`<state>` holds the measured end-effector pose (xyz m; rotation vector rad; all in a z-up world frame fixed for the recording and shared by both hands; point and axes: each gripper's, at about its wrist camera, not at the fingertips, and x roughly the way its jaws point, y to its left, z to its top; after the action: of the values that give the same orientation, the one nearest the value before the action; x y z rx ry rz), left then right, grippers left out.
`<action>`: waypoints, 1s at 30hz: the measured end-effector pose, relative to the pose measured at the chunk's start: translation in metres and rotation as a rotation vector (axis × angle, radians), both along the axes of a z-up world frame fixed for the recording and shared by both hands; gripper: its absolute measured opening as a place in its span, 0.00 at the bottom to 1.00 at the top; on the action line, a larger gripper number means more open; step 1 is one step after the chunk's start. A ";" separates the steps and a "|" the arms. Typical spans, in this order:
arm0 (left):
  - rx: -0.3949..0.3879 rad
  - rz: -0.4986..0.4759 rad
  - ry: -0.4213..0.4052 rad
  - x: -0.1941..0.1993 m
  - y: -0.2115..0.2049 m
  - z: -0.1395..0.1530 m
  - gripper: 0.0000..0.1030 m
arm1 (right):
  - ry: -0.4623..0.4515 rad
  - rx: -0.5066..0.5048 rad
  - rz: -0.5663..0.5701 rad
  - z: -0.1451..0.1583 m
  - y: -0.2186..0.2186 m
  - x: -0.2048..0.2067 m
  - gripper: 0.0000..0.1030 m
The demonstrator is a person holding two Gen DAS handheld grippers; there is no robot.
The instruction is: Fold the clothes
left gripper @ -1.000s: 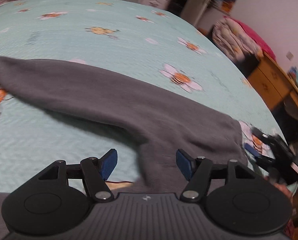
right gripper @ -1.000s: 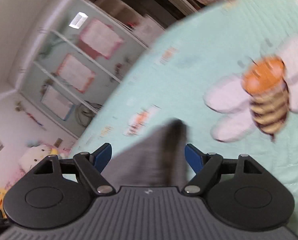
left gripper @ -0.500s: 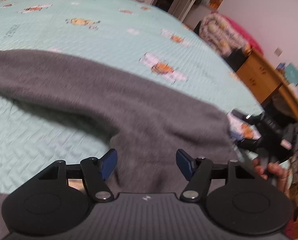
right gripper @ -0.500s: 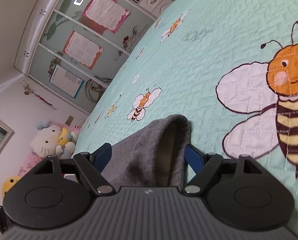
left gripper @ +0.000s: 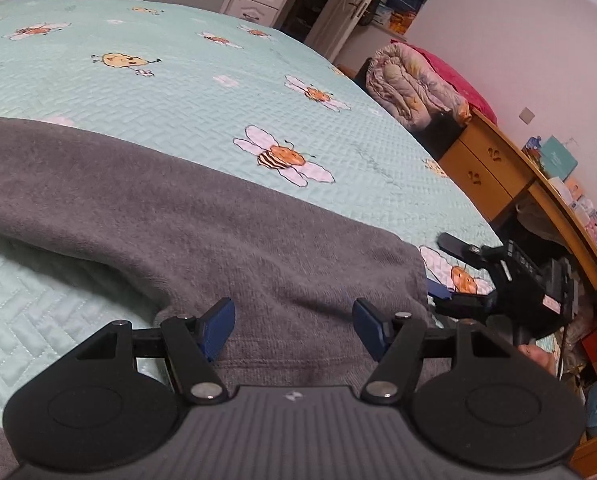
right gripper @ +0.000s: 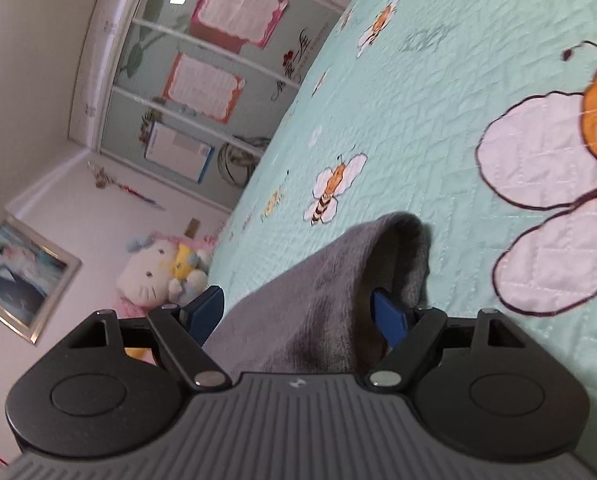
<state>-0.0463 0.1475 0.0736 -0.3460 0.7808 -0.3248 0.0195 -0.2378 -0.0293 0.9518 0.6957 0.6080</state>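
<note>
Jaws of the left gripper (left gripper: 293, 322) stand wide apart, low over the grey garment (left gripper: 186, 220), which passes between and beneath the blue pads without either touching it for certain. The garment lies in a long band across the bee-print bedspread (left gripper: 186, 80). Jaws of the right gripper (right gripper: 298, 312) are likewise spread; a raised, curled end of the grey cloth sits between them, its fold draped against the right-hand pad (right gripper: 390, 316), with the bedspread beyond.
</note>
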 end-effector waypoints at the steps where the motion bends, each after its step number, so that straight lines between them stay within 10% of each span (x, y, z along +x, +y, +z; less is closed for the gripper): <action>1: 0.003 -0.005 0.000 0.001 -0.001 -0.001 0.66 | 0.000 -0.013 -0.001 0.000 0.003 0.001 0.75; 5: 0.040 -0.009 0.006 0.018 -0.010 -0.007 0.66 | 0.004 -0.048 0.013 0.000 0.010 0.009 0.70; 16: 0.262 -0.075 -0.025 0.059 -0.048 -0.024 0.66 | -0.042 -0.131 -0.024 0.004 0.016 0.021 0.06; 20: 0.336 -0.013 -0.014 0.087 -0.054 -0.038 0.66 | -0.129 -0.170 -0.134 0.009 0.009 0.020 0.05; 25: 0.381 0.002 -0.030 0.099 -0.055 -0.043 0.69 | -0.054 -0.319 -0.153 -0.011 0.024 0.030 0.04; 30: 0.405 -0.004 -0.040 0.108 -0.053 -0.044 0.73 | -0.007 -0.256 -0.140 -0.014 0.016 0.030 0.07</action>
<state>0.0618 0.0946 0.0293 0.0429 0.7880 -0.1705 0.0498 -0.2218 -0.0434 0.7519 0.6763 0.3882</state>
